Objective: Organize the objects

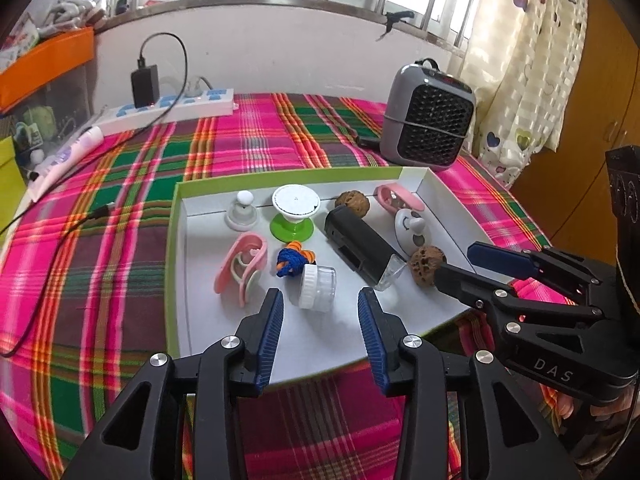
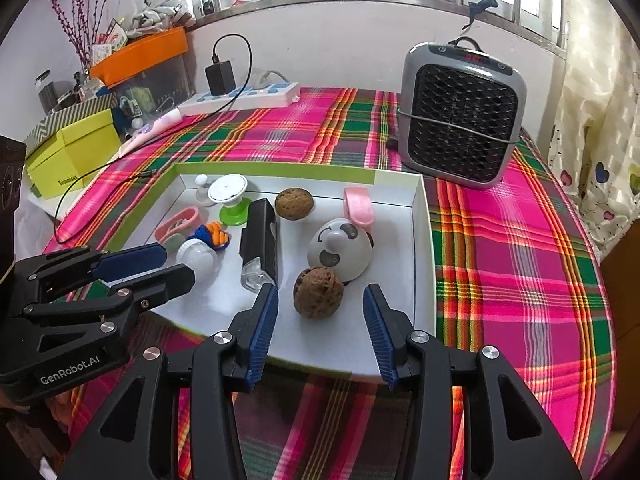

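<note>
Right now your plaid tablecloth (image 1: 280, 132) carries the green-rimmed tray (image 1: 178, 240), which holds every small item. Your left gripper (image 1: 320, 304) stands apart, gripping nothing, the clear jar (image 1: 318, 286) lying just ahead of its tips. Your right gripper (image 2: 320, 300) gapes too, the near walnut (image 2: 318, 290) loose between its fingers.

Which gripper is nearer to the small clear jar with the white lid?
Left. The left gripper has its open jaws just short of the jar, which lies on its side in the tray. The right gripper is over by the near walnut.
</note>
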Demonstrator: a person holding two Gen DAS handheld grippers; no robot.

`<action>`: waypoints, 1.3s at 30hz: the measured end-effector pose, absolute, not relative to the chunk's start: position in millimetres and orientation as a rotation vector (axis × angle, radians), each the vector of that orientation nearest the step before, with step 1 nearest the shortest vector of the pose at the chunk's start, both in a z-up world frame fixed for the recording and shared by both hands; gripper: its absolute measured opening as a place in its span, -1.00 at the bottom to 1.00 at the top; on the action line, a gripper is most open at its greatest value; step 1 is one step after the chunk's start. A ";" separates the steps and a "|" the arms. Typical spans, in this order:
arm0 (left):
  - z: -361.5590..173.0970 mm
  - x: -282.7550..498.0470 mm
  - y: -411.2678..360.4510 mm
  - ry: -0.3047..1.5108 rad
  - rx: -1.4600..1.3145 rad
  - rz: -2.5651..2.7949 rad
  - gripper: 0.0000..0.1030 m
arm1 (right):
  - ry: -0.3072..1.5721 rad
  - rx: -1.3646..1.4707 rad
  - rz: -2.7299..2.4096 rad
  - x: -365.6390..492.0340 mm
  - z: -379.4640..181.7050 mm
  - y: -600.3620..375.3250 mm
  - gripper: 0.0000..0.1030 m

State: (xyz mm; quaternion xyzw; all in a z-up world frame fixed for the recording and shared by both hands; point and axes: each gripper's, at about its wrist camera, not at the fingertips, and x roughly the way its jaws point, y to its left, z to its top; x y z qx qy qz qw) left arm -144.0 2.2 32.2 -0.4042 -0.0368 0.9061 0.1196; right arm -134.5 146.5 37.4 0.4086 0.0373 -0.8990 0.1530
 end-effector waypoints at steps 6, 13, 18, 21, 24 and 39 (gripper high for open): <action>40.4 -126.9 1.5 -0.114 -1.149 2.677 -0.28 | 0.097 1.146 -2.594 -120.9 43.3 146.9 -0.12; 42.4 -104.6 3.0 -0.114 -1.136 2.707 -0.28 | 0.083 1.123 -2.608 -102.9 48.0 147.4 -0.12; 42.2 -88.9 5.1 -0.097 -1.122 2.733 -0.27 | 0.078 1.117 -2.606 -89.7 46.7 148.1 -0.12; 40.8 -81.5 6.7 -0.085 -1.121 2.739 -0.27 | 0.072 1.114 -2.611 -82.7 44.9 149.4 -0.12; 36.7 -75.6 8.2 -0.074 -1.135 2.747 -0.27 | 0.061 1.121 -2.613 -77.2 41.6 151.0 -0.12; 14.7 -53.7 9.3 -0.046 -1.238 2.808 -0.27 | 0.063 1.218 -2.619 -54.4 15.6 155.6 -0.12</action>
